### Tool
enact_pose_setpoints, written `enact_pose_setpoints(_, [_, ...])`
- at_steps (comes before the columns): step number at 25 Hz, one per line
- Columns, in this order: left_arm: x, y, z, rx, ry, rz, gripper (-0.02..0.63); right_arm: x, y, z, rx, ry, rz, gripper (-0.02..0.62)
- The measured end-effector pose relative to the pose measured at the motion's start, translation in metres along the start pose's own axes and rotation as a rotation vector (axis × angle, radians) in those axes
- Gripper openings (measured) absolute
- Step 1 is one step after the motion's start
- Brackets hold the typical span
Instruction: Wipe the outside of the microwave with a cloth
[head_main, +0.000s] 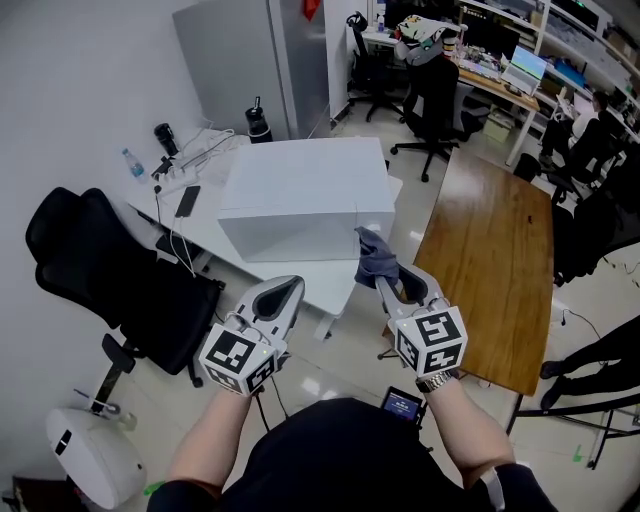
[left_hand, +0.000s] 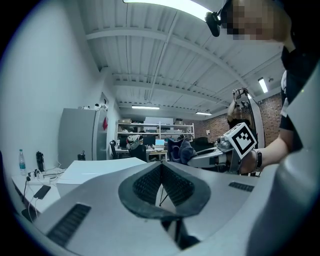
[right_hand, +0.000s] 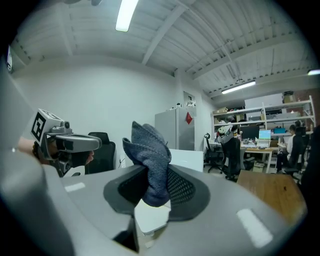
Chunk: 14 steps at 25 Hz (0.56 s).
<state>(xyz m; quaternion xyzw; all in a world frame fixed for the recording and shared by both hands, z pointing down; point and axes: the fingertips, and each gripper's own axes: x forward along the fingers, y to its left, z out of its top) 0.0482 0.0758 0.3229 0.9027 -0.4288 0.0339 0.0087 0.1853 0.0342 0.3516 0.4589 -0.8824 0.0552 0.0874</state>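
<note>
Cloth clamped in our right gripper, near the microwave's front corner
Our left gripper is empty, jaws together; whether cloth touches microwave we cannot tell.

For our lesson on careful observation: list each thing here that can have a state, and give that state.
Left gripper: shut, empty.
Right gripper: shut on the cloth.
Cloth: bunched, held up in the air.
Microwave: standing on the white table.
Laptop on the far desk: open, screen lit.
</note>
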Motion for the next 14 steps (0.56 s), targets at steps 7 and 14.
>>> enact_pose_setpoints(7, [-0.017,0.011,0.0,-0.014,-0.008,-0.016,0.005,-0.002,0.023,0.008,-0.009,-0.005,-0.018,0.103])
enact_pose_setpoints(14, [-0.028,0.012,-0.001,-0.008,-0.012,-0.031,0.005,-0.003,0.039,0.012,-0.016,-0.013,-0.02,0.102])
